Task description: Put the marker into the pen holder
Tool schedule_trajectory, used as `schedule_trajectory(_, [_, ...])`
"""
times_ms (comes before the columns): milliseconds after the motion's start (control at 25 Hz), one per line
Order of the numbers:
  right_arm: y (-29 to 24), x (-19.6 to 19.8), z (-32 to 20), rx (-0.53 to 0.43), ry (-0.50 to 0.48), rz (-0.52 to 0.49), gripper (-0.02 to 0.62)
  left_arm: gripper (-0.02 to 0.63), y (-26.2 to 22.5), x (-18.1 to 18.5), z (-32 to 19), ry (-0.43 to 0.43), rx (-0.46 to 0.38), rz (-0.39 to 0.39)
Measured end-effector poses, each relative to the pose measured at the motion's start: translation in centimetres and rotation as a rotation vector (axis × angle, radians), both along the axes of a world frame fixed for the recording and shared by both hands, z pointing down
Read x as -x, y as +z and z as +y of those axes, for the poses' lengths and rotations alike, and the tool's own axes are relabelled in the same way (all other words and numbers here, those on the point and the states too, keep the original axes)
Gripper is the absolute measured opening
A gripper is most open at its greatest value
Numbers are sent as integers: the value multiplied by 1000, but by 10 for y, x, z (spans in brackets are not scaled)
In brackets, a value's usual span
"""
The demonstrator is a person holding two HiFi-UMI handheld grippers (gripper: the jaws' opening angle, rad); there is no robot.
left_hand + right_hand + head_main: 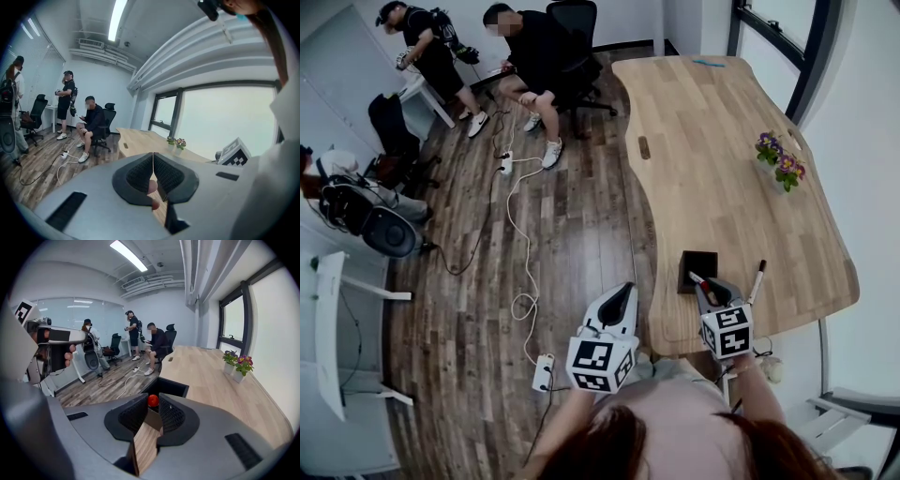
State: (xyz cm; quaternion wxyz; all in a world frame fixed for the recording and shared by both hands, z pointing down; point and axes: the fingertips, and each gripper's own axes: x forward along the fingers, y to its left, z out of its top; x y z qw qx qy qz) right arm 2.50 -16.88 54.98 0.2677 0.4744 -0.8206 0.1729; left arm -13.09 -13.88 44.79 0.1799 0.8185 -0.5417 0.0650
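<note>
Red at its leading end, the slim marker [697, 280] sits pinched between the pads of the right gripper [715, 294] at the lower right of the head view. Its long axis slants from lower right up to upper left, so the red tip leads toward the black square open-topped pen holder [698, 254], which stands near the front edge of the pale wooden table [722, 141]. In that view the tip overlaps the holder's outline. In the right gripper view the red end of the marker [153, 400] shows straight ahead between the jaws of the right gripper [152, 407], against the dark mouth of the pen holder [180, 390] just beyond. The tip looks to be at or just over the near rim, though how high above it I cannot tell. The jaws are pressed in on the barrel, with no slack visible on either side. The right gripper is plainly the nearer one. The left gripper [619, 302] hangs over the wood floor at the lower centre, well apart from the holder, and its own view shows the tips of the left gripper [153, 164] closed together with nothing between them. A second marker [757, 279], pale with a dark cap, lies on the table just to the right of the right gripper, untouched. The coming move probably calls for tipping the held marker more upright over the opening before letting go.
</note>
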Motion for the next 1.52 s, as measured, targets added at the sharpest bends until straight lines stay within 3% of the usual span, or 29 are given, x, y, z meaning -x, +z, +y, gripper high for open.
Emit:
schedule_trajectory(680, [11,11,-4,20,-33,-11,86,2,4,5,-1,-11,14,-11])
schedule_trajectory(1520, [-18,-9,1,-86,43,-8,91,2,2,-15,-1,69,4,3])
